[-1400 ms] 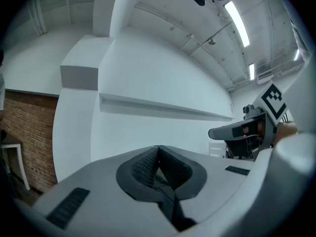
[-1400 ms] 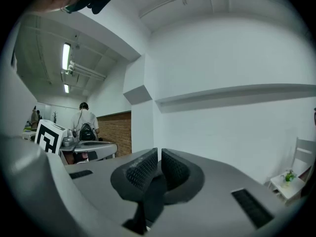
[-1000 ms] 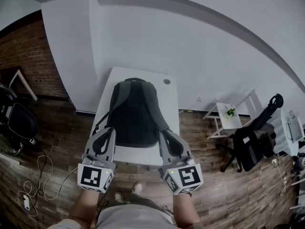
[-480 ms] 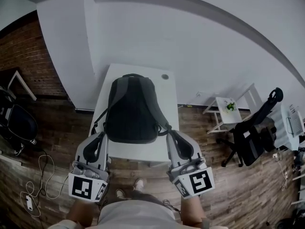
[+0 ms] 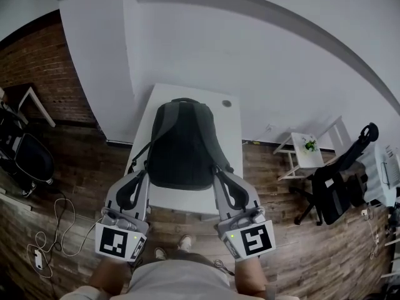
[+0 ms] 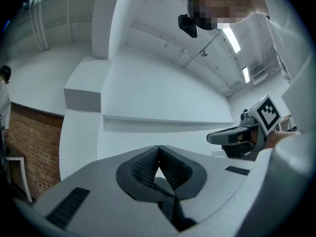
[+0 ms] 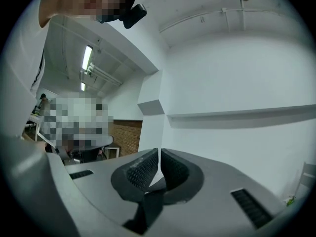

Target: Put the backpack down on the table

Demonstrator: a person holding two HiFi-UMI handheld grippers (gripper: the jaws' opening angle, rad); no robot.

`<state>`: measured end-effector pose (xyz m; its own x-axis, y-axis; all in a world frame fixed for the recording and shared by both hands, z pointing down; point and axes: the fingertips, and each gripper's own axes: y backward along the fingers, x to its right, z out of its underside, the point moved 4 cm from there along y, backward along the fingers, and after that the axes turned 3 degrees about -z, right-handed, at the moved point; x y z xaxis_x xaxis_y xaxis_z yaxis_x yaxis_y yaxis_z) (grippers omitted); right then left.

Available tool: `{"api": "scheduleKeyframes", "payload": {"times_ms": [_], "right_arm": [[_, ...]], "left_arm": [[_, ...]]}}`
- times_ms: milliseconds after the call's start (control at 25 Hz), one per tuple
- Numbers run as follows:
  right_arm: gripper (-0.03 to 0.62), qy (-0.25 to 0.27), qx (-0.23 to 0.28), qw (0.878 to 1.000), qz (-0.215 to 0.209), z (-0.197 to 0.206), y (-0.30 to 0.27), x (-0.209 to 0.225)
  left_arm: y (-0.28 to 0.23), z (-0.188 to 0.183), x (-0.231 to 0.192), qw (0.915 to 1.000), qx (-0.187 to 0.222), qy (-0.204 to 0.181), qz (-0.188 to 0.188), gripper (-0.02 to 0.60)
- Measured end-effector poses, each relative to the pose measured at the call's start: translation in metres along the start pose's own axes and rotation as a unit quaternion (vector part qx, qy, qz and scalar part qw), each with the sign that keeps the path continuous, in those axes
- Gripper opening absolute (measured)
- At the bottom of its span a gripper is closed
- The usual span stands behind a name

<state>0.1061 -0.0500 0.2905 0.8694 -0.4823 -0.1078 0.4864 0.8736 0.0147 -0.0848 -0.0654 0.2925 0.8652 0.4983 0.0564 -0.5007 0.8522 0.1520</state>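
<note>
**Backpack flat on the table, both grippers clamped on its straps: risk of dragging it off the near edge**

Left: the left gripper (image 6: 158, 152) has its jaws pressed fully together. A dark strip, judged to be the left shoulder strap (image 5: 139, 157), is nipped low between the pads.

Centre: the backpack (image 5: 181, 145) lies flat along the white table (image 5: 230, 127), with its top handle toward the wall and its bottom end close to the near edge. Both grippers sit just beside that end.

Right: the right gripper (image 7: 159, 154) is likewise closed tight. A similar dark strip, probably the right shoulder strap (image 5: 220, 162), is caught between its pads.

Hazards:
- A pull backward or upward with the jaws closed would likely haul the pack toward the near edge, where it could tip to the floor.
- Releasing one side alone while the other hand moves would likely slew the pack round.
- A strap snagged on the ribbed pads after opening could cause the same drag.
</note>
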Motion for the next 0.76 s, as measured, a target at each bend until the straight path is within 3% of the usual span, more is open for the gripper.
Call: {"api": "scheduleKeyframes", "payload": {"times_ms": [760], "right_arm": [[0.046,-0.016,-0.002,1.0,-0.019,0.011,-0.029,-0.006]], "left_arm": [[-0.016,0.012,-0.018,1.0,-0.003,0.006,-0.005,0.017]]}}
